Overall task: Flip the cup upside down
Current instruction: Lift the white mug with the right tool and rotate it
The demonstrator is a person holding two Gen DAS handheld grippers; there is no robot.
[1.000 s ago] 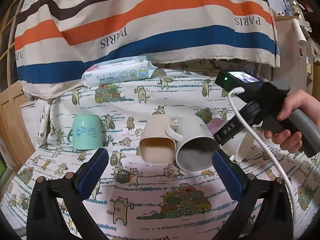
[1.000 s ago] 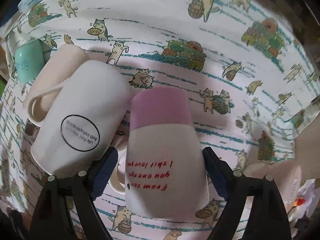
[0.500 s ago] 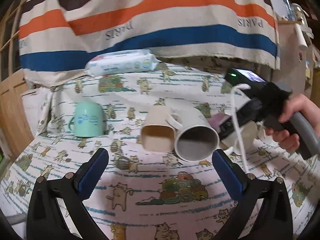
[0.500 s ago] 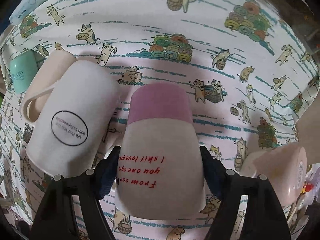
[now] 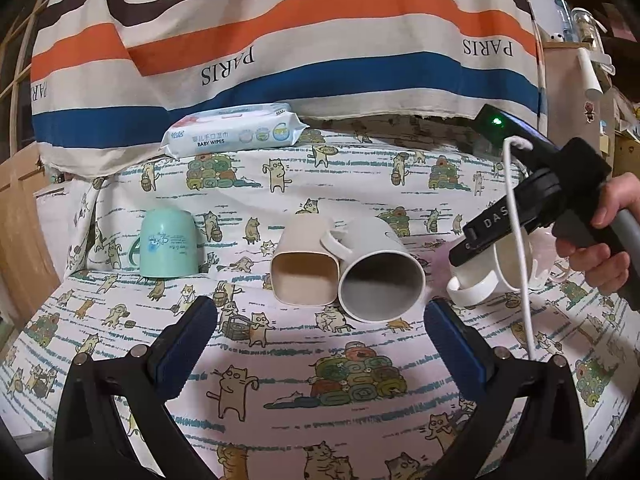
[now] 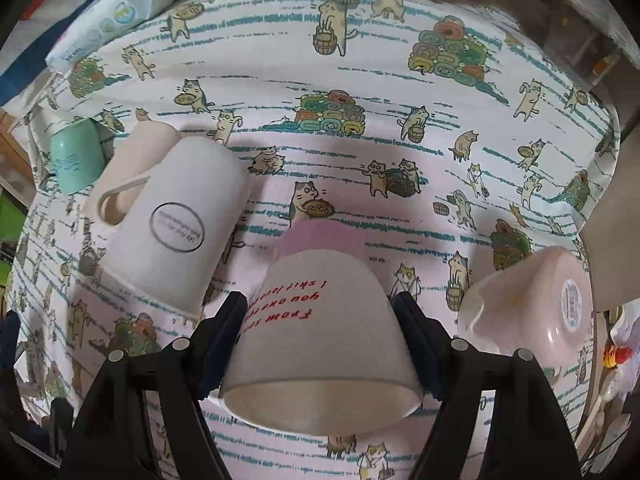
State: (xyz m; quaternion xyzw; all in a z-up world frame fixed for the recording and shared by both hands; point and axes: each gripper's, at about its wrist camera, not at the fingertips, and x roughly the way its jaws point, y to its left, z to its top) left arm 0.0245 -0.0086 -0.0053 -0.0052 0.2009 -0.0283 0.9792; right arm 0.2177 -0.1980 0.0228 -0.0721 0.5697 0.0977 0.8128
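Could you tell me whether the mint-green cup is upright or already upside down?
Upside down. In the left wrist view the mint-green cup stands with its closed base on top and its wider rim down on the cat-print cloth.

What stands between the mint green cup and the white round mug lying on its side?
In the left wrist view, a beige square cup lies between the mint green cup and the white round mug.

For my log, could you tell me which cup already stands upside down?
The mint-green cup, far left, base up; the beige and grey cups lie sideways.
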